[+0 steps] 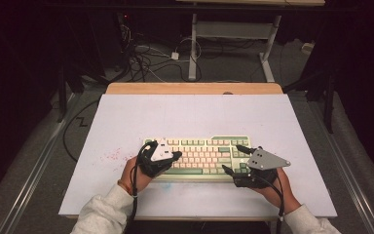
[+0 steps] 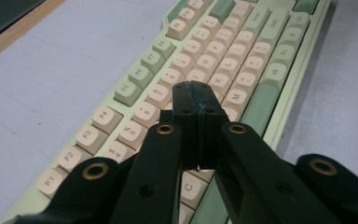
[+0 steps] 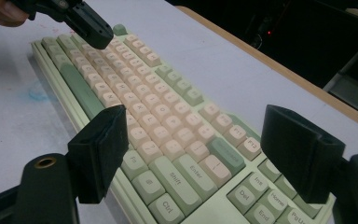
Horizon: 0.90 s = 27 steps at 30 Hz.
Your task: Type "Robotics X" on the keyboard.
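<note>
A green-and-cream mechanical keyboard (image 1: 199,155) lies flat near the front-middle of the white surface (image 1: 141,114), long side running across it.

Left claw (image 1: 174,156) sits over the keyboard's left part; in the left gripper view its jaws are pressed together w/ nothing between them, tip (image 2: 196,100) low over the letter keys, approx. at the middle rows. Whether the tip actually touches a keycap is hard to tell from this angle. The person's left hand (image 1: 132,176) grips it from the front edge of the board.

Right claw (image 1: 233,160) is at the keyboard's right end, jaws wide apart. In the right gripper view one jaw stands by the front edge near the Shift/Ctrl keys, the other over the nav cluster (Ins, Del, Home, End), so the right end lies between them, not clamped. Right hand (image 1: 272,187) holds it from the near side.

Faint red and blue smudges (image 1: 113,155) mark the surface left of the keyboard.
</note>
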Available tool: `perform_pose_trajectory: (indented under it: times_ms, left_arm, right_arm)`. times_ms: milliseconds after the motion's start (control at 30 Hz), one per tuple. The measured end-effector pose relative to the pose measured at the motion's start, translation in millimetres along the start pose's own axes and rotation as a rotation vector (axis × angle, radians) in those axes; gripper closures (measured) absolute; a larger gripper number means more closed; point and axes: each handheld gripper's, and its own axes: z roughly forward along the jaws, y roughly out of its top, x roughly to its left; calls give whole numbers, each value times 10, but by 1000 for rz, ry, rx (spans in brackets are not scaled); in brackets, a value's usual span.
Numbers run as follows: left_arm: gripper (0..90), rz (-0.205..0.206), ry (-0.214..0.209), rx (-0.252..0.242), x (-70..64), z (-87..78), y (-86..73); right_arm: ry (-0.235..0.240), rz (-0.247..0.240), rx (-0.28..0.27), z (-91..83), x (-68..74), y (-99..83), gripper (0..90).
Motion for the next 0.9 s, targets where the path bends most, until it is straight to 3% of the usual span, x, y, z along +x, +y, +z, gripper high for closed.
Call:
perform_pose_trajectory:
  times_ms: [167,467,533,567,600,733,900]
  left_arm:
    - [811,-2,14,-28,30,-59,-41]
    - [526,41,67,-21,12,-103,-37]
    - [455,46,64,-29,13,-122,-38]
    - [420,45,100,-36,-2,-130,-41]
    - [307,46,122,-45,-8,-141,-45]
    - [228,23,124,-76,16,-195,-72]
    - [169,14,141,-100,50,-261,-127]
  right_arm:
    - [0,8,-1,-5,-11,-11,270]
    - [13,10,-4,-14,-6,-7,390]
    - [18,9,-5,-18,-7,-5,508]
    - [26,9,-4,-20,-7,-5,545]
    - [28,10,-3,-22,-6,-4,587]
    - [56,0,1,-31,-13,-2,768]
    - [74,-19,16,-35,-13,9,893]
